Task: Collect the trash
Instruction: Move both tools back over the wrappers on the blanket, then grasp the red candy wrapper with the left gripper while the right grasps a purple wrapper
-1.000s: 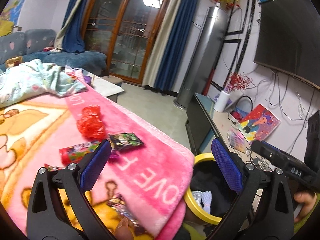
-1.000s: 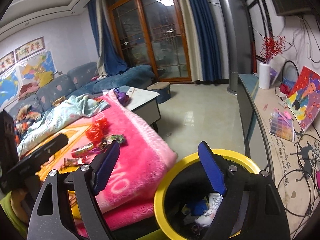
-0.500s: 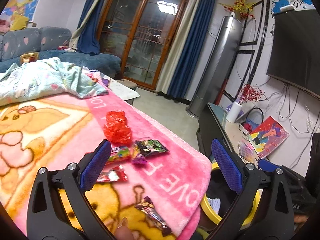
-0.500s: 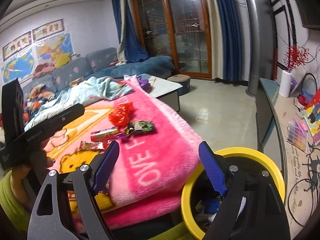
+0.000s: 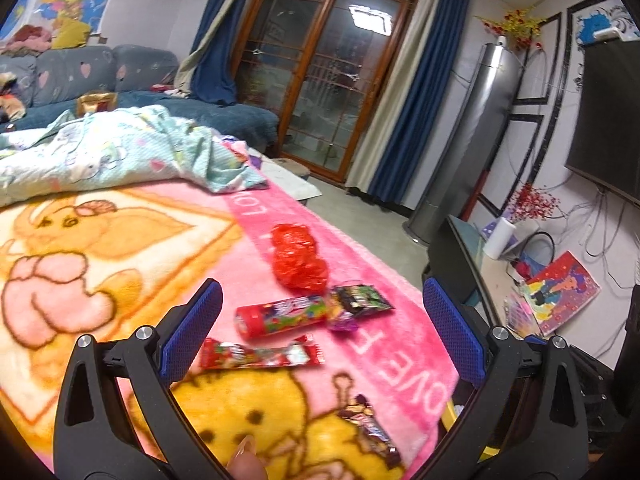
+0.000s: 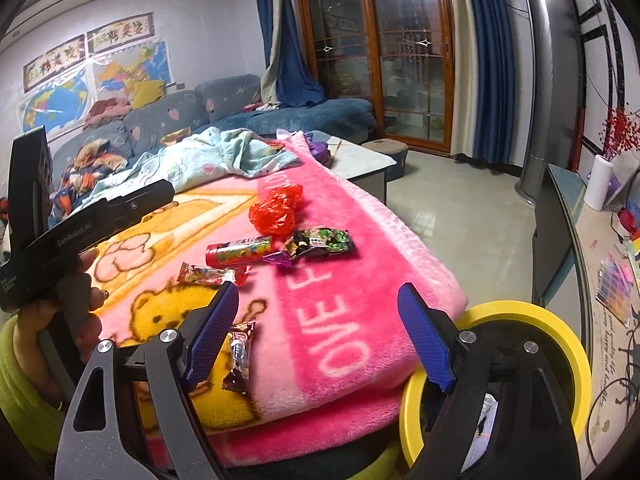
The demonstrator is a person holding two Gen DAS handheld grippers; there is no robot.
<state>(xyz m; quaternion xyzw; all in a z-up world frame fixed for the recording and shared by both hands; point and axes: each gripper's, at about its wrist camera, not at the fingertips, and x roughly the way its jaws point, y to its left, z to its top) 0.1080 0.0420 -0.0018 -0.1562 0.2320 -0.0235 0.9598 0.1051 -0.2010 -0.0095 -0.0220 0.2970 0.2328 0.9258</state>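
On the pink blanket (image 5: 168, 240) lie a crumpled red bag (image 5: 298, 258), a candy tube (image 5: 280, 316) and several wrappers, the left gripper (image 5: 320, 332) and right gripper (image 6: 316, 336) both hovering wide and empty, the yellow-rimmed bin (image 6: 560, 336) beside the blanket's edge.

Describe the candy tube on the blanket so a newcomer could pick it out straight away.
Start at the pink blanket with the white lettering, and find the cluster of litter below the crumpled red plastic bag. The candy tube lies on its side there, between the dark green wrapper and the flat red wrapper. It alone is a round cylinder; its neighbours are flat or crumpled.
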